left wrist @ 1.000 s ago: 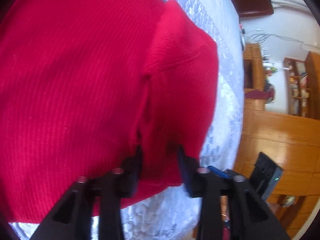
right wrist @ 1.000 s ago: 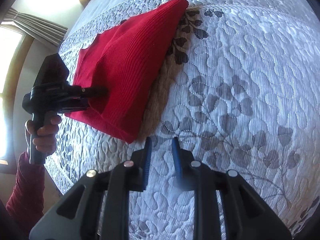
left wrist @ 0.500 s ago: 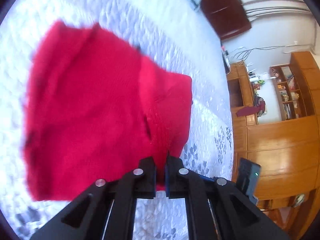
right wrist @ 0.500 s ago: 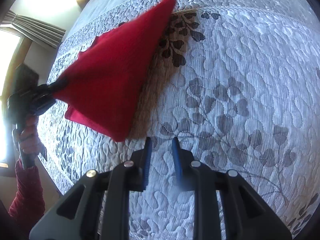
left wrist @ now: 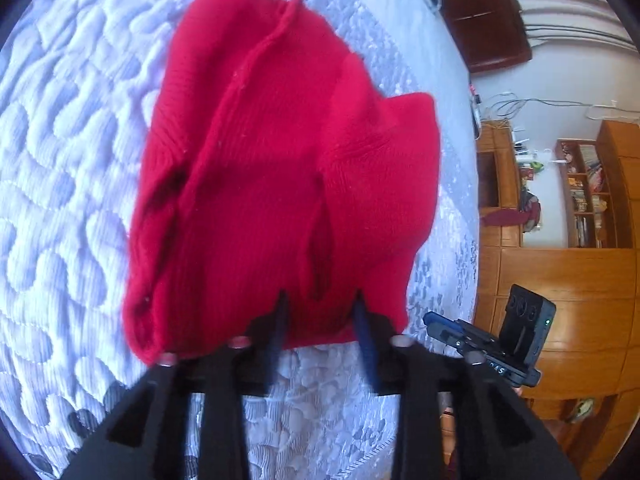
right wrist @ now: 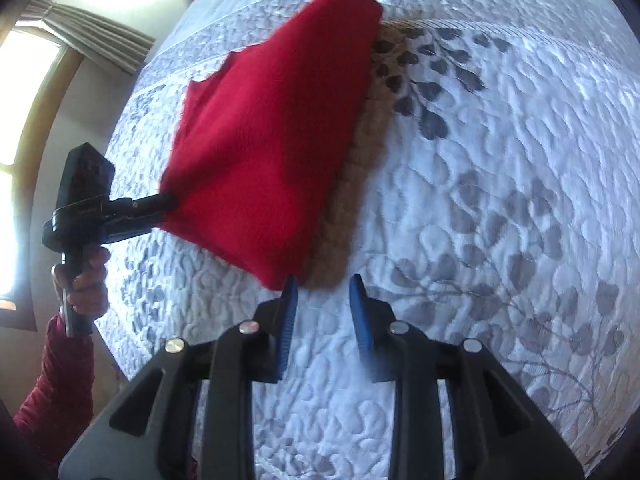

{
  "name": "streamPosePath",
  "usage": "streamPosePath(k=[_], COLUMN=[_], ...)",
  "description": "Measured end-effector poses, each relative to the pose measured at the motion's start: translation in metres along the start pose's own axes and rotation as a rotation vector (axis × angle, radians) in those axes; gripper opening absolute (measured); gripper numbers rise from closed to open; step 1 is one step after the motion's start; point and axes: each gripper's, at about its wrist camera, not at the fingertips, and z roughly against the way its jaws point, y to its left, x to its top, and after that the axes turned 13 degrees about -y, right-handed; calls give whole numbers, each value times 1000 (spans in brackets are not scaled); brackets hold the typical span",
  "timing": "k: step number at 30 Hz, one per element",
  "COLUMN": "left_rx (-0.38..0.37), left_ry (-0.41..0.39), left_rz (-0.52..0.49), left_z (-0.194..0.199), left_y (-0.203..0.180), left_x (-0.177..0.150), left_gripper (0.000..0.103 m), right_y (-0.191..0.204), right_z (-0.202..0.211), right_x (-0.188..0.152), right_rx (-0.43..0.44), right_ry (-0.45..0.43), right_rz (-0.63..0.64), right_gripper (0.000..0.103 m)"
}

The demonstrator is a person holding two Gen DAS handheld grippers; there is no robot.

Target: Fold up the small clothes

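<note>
bright daylight from a blown-out window, soft motion blur, heavy fisheye bending at edges

Two downward wrist views, shared sweater.

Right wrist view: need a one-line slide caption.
Right gripper open over the quilted bedspread as the left gripper meets the edge of the folded red knit garment.

Red knit garment on quilted bedspread, right claw parted, empty
</note>
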Motion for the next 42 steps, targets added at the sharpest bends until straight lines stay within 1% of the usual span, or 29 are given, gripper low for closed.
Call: streamPosePath(k=[1,3,5,6,8,9,11,14,17,22,24,25,26,27,28,29,30,31,32,33,34,35,37,38,39,40,41,42], left_rx=[23,49,69,68,40,39,65,124,164,130,146,156,168,178,197,189,174,177,171,142,115,98,109,148,174,172,158,144], left_ry=[-17,-35,-58,-64,-73,-74,-86,-111,-136,-110,-89,-81,-73,-69,-62,-61,-76,-110,-170,-237,-286,-342,-403,-396,-358,-298,-235,-197], left_rz=[-20,-44,-33,-17,-10,-21,-52,-37,-36,-87,-116,-123,-128,-131,-131,-106,-78,-62,-60,-67,-86,-126,-150,-168,-183,-179,-145,-106], left_z=[5,17,25,27,25,21,6,-23,-48,-73,-84,-87,-90,-91,-93,-90,-85,-78,-65,-47,-32,-13,7,8,3,-4,-11,-13], left_y=[-1,3,9,8,-3,-10,-24,-33,-37,-53,-59,-58,-58,-58,-57,-52,-47,-44,-44,-47,-50,-54,-51,-46,-42,-36,-28,-21], left_x=[0,3,12,19,37,46,68,98,119,124,125,125,123,123,123,123,122,123,122,119,115,110,104,102,103,103,102,99], left_gripper=[47,47,47,47,48,48,52,52,52,52,52,50,46,36,13,7,7,6,6,6,6,6,6,7,7,8,11,15], right_y=[5,17,30,38,43,45,46,38,26,10,7,5,3,3,3,2,2,2,2,2,0,-1,-5,-5,-5,-5,-4,-4], right_z=[0,-3,-7,-10,-12,-13,-16,-19,-22,-33,-38,-41,-42,-44,-45,-46,-47,-47,-46,-45,-44,-42,-39,-40,-39,-39,-39,-40], right_x=[2,8,17,21,25,26,27,30,36,33,31,30,29,28,27,26,26,25,25,24,23,23,23,23,24,24,24,24], right_rx=[14,21,-10,-13,6,14,17,11,-3,-17,-22,-19,-16,-16,-18,-20,-21,-21,-19,-18,-18,-17,-20,-19,-20,-24,-23,-20], right_ry=[2,5,1,-2,0,-2,-6,-12,-20,-17,-12,-8,-6,-5,-3,-1,1,0,0,-1,-1,-2,-5,-5,-6,-9,-10,-9], right_rz=[4,24,51,60,55,54,57,46,33,32,30,23,19,17,15,15,14,14,14,13,11,11,8,7,6,3,0,-2], right_gripper=[29,29,29,29,29,29,29,29,34,34,34,34,34,34,34,34,34,34,34,34,34,34,34,34,34,34,34,34])
